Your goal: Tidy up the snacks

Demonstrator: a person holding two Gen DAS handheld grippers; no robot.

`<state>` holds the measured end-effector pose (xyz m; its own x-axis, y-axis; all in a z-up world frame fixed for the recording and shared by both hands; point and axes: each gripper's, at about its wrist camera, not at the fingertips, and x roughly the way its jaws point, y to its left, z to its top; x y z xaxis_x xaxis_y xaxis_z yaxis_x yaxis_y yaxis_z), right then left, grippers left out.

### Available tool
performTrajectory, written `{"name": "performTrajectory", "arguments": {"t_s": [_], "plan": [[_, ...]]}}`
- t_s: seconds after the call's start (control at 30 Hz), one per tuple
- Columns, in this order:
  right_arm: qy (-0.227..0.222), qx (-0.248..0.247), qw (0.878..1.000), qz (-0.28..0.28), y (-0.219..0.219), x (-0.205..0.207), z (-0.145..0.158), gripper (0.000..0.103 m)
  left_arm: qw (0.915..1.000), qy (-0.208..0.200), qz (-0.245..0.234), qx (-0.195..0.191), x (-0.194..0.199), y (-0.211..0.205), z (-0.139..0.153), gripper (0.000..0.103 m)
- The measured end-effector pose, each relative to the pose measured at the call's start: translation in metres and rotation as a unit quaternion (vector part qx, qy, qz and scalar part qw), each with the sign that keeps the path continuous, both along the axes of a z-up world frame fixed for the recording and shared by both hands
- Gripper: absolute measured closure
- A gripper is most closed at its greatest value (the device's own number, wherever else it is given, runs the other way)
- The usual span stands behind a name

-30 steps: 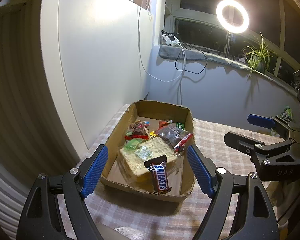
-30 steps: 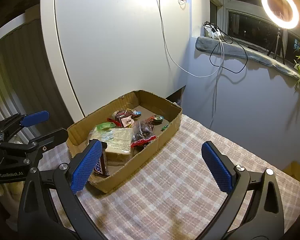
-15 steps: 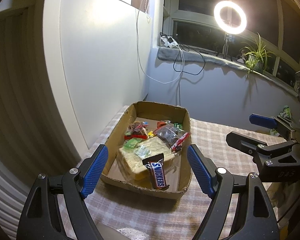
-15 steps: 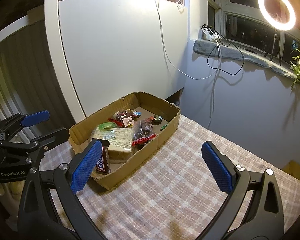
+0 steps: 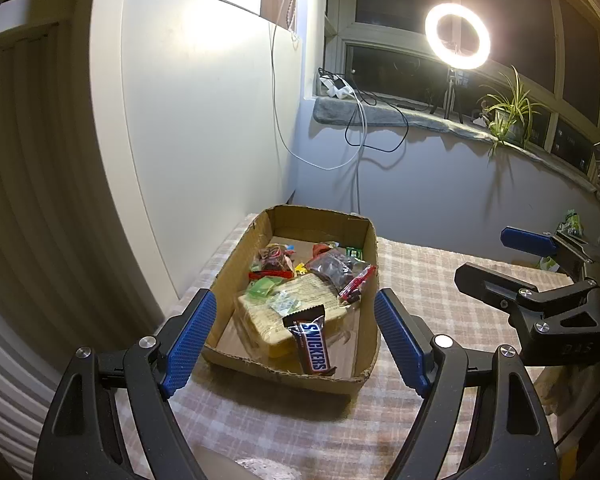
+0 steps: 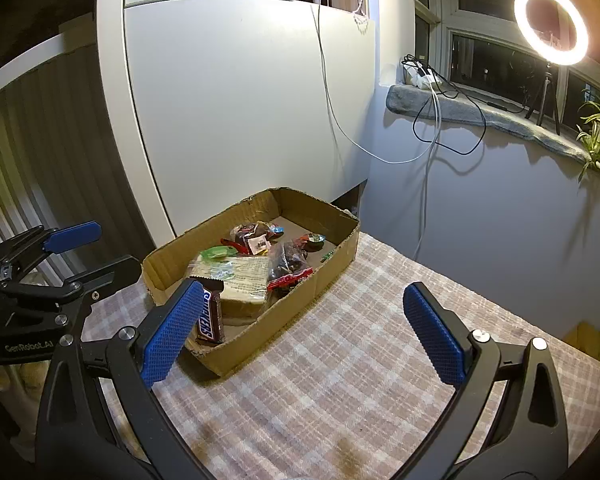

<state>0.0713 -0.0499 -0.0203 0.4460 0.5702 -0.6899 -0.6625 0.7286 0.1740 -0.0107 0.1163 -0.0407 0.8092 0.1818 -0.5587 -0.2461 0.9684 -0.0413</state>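
Observation:
A shallow cardboard box (image 5: pixel 368 240) stands on the checked tablecloth and also shows in the right wrist view (image 6: pixel 332 272). It holds several snacks: a Snickers bar (image 5: pixel 314 346) at the near end, also seen in the right wrist view (image 6: pixel 211 316), leaning on a large pale cracker pack (image 5: pixel 292 304), a dark bag with a red seal (image 5: pixel 336 268) and small wrapped sweets (image 5: pixel 274 260). My left gripper (image 5: pixel 296 344) is open and empty, held just before the box's near end. My right gripper (image 6: pixel 304 332) is open and empty over the cloth, right of the box.
A white cabinet panel (image 5: pixel 204 128) stands close behind and left of the box. A window sill with cables (image 5: pixel 364 100), a lit ring light (image 5: pixel 458 36) and a plant (image 5: pixel 508 112) lie beyond. A green packet (image 5: pixel 570 224) lies at the far right.
Both grippers have drawn back and up a little from the box, which looks slightly smaller. Both stay open and empty. The snacks have not moved.

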Motion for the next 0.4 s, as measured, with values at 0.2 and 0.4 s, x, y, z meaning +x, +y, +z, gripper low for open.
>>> {"name": "performTrajectory", "arguments": {"t_s": [0.2, 0.4], "plan": [[0.000, -0.002, 1.000, -0.001, -0.0021, -0.0020, 0.0001, 0.001, 1.0000, -0.001, -0.001, 0.001, -0.0010, -0.0012, 0.0008, 0.022], [0.002, 0.001, 1.000, -0.004, -0.0080, -0.0047, -0.0005, 0.001, 1.0000, -0.002, -0.006, 0.004, -0.0034, -0.0047, 0.0008, 0.022]]}}
